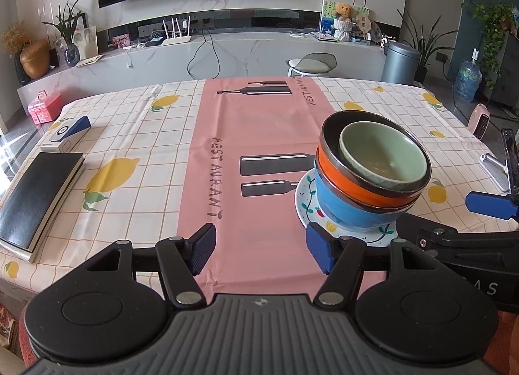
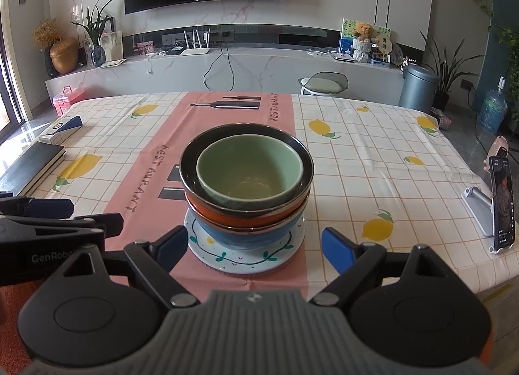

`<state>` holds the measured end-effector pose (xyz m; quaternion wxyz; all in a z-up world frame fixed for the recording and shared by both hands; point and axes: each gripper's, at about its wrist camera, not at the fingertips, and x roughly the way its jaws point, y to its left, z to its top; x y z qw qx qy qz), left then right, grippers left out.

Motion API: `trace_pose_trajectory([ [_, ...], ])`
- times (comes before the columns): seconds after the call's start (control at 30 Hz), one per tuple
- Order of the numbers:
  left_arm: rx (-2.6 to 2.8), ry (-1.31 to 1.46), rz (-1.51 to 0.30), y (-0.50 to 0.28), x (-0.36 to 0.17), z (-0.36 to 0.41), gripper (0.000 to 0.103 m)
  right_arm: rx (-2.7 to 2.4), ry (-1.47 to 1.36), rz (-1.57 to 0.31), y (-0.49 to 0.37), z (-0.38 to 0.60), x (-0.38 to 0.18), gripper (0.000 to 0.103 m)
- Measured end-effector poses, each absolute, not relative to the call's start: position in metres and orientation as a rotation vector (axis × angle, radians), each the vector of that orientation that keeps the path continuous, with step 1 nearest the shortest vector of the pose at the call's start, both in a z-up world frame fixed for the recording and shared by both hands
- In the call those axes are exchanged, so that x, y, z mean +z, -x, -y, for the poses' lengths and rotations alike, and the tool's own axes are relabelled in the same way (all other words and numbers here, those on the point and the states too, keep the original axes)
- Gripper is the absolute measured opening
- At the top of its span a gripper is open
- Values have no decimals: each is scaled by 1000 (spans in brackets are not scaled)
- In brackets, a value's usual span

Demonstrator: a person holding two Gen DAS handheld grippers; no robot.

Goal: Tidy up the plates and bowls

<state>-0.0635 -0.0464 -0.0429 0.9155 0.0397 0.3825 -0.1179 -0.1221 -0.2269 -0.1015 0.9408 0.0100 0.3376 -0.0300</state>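
Left wrist view: the left tongs [image 1: 261, 250] gape wide, empty, above the tabletop's near edge; a pale green ceramic bowl [image 1: 384, 156] nests in an orange bowl [image 1: 353, 185] and blue bowl [image 1: 347, 209] on a white patterned plate [image 1: 306, 201].

Right wrist view: the right tongs [image 2: 256, 250] stand wide apart, empty, flanking that plate's [image 2: 246, 261] near rim without touching.

The left tool [image 1: 261, 250] was angled downward with its two blue-padded fingers [image 1: 202, 250] spread wide and nothing between them. The right tool [image 2: 254, 250] was tilted down the same way, its jaws also wide apart and gripping nothing. The two were close side by side, each one's fingers showing at the edge of the other's view.
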Motion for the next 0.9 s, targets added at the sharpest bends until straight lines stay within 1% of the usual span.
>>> trace_pose_trajectory([
  [0.9, -247, -71, -801, 63, -44, 44, 76, -60, -23, -696, 122, 226, -102, 88],
])
